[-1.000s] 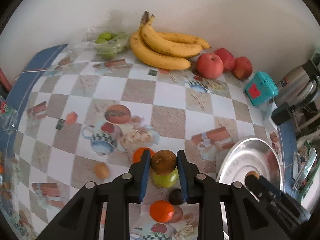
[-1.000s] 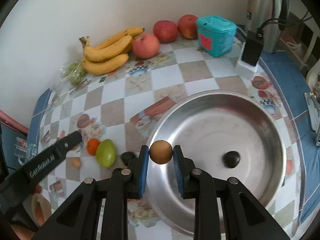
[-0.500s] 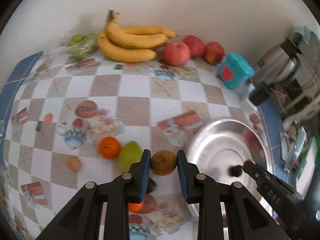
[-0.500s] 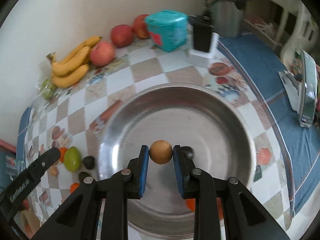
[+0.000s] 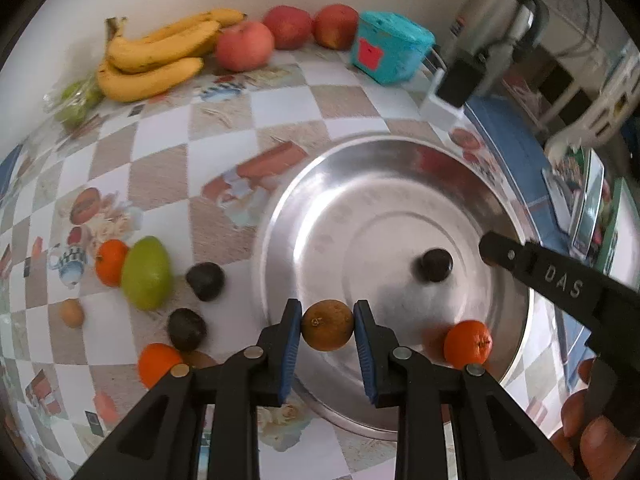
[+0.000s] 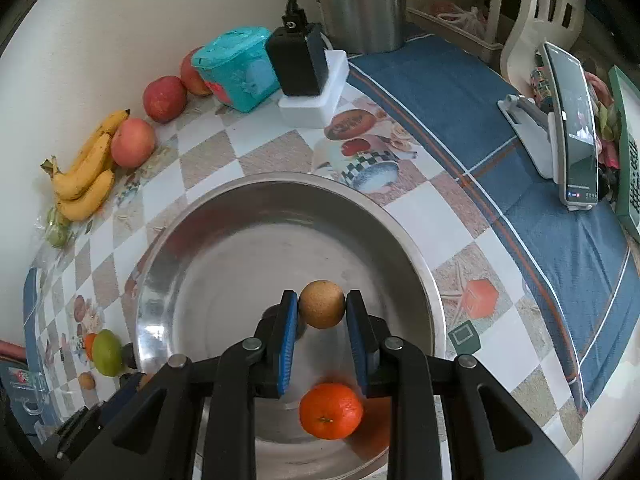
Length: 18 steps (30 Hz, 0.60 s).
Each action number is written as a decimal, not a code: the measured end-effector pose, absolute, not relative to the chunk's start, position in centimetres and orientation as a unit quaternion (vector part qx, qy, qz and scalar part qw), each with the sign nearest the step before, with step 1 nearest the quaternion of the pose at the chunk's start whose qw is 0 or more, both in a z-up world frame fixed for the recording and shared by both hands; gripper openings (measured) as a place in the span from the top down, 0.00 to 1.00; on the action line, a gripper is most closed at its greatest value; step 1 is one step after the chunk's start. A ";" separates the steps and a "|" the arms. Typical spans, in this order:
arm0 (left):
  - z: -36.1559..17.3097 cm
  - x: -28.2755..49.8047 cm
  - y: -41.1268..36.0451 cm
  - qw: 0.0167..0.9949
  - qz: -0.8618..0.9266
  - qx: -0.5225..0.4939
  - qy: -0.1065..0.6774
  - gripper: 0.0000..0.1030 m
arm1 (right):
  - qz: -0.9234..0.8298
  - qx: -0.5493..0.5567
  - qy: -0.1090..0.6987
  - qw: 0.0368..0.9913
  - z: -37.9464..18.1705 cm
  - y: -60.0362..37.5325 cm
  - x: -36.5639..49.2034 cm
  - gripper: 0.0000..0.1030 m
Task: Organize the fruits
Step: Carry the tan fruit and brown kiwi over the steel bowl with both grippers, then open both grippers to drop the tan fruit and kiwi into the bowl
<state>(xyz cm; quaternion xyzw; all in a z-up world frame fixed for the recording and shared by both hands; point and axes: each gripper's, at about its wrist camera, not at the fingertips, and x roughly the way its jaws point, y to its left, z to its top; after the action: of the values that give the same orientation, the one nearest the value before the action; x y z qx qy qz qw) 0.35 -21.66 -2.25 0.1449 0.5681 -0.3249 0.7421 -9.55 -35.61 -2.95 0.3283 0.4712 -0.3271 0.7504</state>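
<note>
Table (image 5: 280, 104): checked cloth printed with teapots and fruit, blue border on the far right side.

Steel basin (image 5: 400, 184): large, round and shallow, resting on the cloth. Contents: one dark round fruit (image 5: 435, 265) near the middle and one mandarin (image 5: 467, 343) by the near rim.

Steel kettle (image 6: 360, 4): upright in the back corner, next to a black adapter (image 6: 296, 62) sitting on a white block.

Banana bunch (image 5: 156, 60): against the wall, with a bag of green fruit (image 5: 76, 100) to its left and three red apples (image 5: 245, 46) in a row to its right.

Teal box (image 5: 390, 54): red label, just beyond the apples.

Phone on a stand (image 6: 572, 128): upright on the blue border.

Left gripper (image 5: 327, 326): blue-padded jaws closed on a brown round fruit (image 5: 327, 325), held above the near rim of the basin.

Right gripper (image 6: 322, 314): jaws clamped on a tan round fruit (image 6: 322, 304), held over the inside of the basin, with the mandarin lying below it.

Loose fruit on the cloth, left of the basin: green mango (image 5: 146, 272) touching a second mandarin (image 5: 110, 262); two dark fruits (image 5: 205, 281); a third mandarin (image 5: 158, 364); a small tan fruit (image 5: 72, 313).
</note>
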 end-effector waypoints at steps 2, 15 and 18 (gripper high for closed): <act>-2.5 0.0 -22.0 0.741 -0.324 0.155 0.567 0.72 | -0.326 0.326 0.473 0.751 -3.0 -35.5 -9.4 0.75; -2.9 -0.5 -22.5 0.740 -0.324 0.178 0.562 0.72 | -0.331 0.323 0.482 0.744 -3.3 -35.5 -9.3 0.75; -2.9 -0.5 -22.6 0.740 -0.323 0.179 0.562 0.70 | -0.333 0.322 0.482 0.744 -3.3 -35.5 -9.3 0.75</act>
<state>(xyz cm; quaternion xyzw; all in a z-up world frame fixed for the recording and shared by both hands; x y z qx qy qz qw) -0.46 -22.57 -2.91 0.1791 0.5619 -0.3234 0.7400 -9.35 -35.50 -3.28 0.3222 0.4818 -0.3331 0.7437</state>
